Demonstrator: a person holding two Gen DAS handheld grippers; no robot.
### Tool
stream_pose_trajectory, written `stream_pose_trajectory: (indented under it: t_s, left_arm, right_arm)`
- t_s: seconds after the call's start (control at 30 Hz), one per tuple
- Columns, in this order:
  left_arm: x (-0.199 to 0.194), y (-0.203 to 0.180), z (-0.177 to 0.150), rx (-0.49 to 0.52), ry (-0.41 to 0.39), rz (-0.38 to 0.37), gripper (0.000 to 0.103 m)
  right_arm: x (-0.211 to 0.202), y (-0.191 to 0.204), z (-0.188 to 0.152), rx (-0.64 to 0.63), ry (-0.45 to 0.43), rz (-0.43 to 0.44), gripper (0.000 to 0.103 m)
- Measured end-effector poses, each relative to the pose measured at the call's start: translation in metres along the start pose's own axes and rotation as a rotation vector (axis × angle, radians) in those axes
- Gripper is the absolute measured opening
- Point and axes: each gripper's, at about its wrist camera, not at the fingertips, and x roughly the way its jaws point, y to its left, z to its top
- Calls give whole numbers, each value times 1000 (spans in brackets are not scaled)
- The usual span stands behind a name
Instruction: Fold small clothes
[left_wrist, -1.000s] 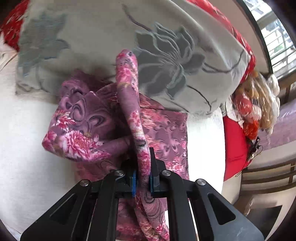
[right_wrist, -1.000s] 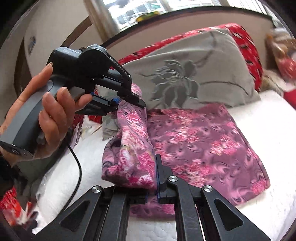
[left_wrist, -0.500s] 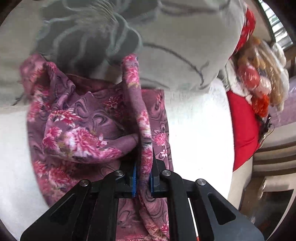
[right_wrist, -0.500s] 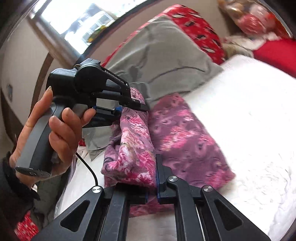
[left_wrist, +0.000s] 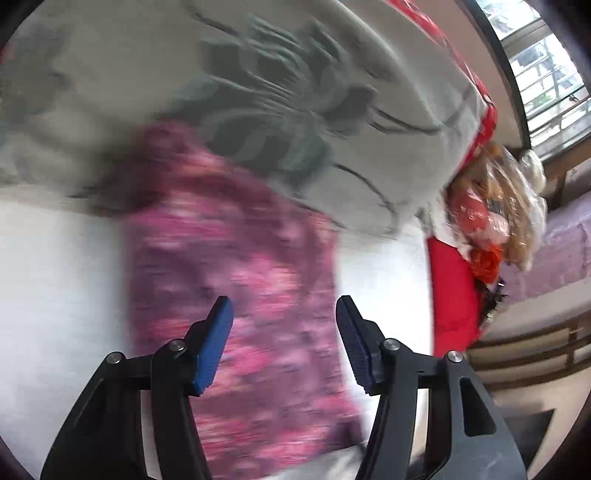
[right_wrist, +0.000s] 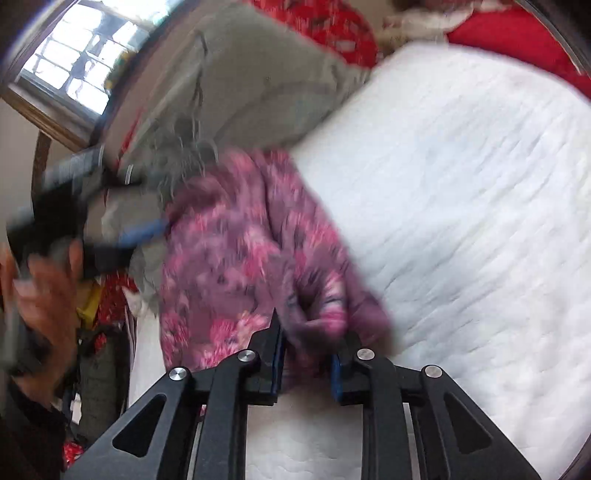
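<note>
Both views blurred. My left gripper hangs over the pink floral garment, jaws opening, pads clear of the cloth. My right gripper is opening too, a bunched fold of the garment between its pads; can't tell whether they press it. Garment lies on the white bed, against the grey pillow.

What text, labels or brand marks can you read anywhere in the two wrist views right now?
None can be read.
Floral garment: flower print only, no tag or label showing.
Grey pillow: a flower design, no words.
Left tongs: body too blurred in the right wrist view to make out any marking.
Packaged goods by the window: too small and blurred to read.
</note>
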Motion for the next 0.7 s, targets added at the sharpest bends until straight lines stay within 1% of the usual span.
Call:
stream_pose_trajectory:
  t_s: [0.03,0.07,0.1,0.13,0.2,0.23,0.3,0.33,0.37,0.4,0.43,0.47,0.5,0.53,0.57,0.6,0.63,0.67,0.7]
  left_arm:
    - [-6,12,-5,-1,-22,33,57]
    - [-9,25,-10,-13,-39,60,57]
    - [-9,36,-14,-31,-40,76,57]
    - [-6,49,-20,-59,-26,77,57]
    - [3,72,-31,-120,21,39,57]
    - [9,81,-36,-149,45,24,57]
    - [18,93,-45,-193,72,-18,57]
    - [18,96,-47,-204,75,-36,57]
    - [18,98,-48,-210,75,-50,57]
    - [16,100,-47,-209,73,-55,57]
    - [12,100,-45,-201,64,-56,57]
    - [6,99,-44,-186,45,-52,57]
    - [2,97,-42,-169,23,-45,57]
    - [-3,93,-40,-135,-10,-12,57]
    - [0,88,-40,-110,-28,28,61]
    - [5,83,-40,-77,-43,96,64]
    - [11,82,-41,-54,-42,133,69]
    - [23,79,-42,-37,-30,147,71]
    - [33,78,-43,-34,-10,156,72]
  right_arm:
    - [-10,-1,6,-1,-41,-1,31]
    - [-21,-2,17,-1,-104,-14,40]
    - [-23,-2,27,-5,-129,-15,45]
    - [-20,1,39,-16,-127,-2,44]
    - [8,13,71,-56,-74,41,47]
    - [21,18,78,-74,-41,53,47]
    - [63,34,100,-114,32,60,47]
    - [84,43,108,-136,65,47,47]
    - [100,49,111,-159,89,14,47]
    - [120,57,112,-194,133,-20,47]
    - [135,61,112,-220,181,-28,47]
    - [149,69,111,-265,224,-48,37]
    - [150,77,109,-308,213,-54,11]
    - [146,85,108,-357,191,-37,9]
    - [137,92,108,-403,159,-1,9]
    - [126,95,108,-431,102,15,9]
    - [121,94,110,-435,71,12,9]
    - [123,89,110,-423,74,-11,9]
    - [133,81,109,-405,103,-65,9]
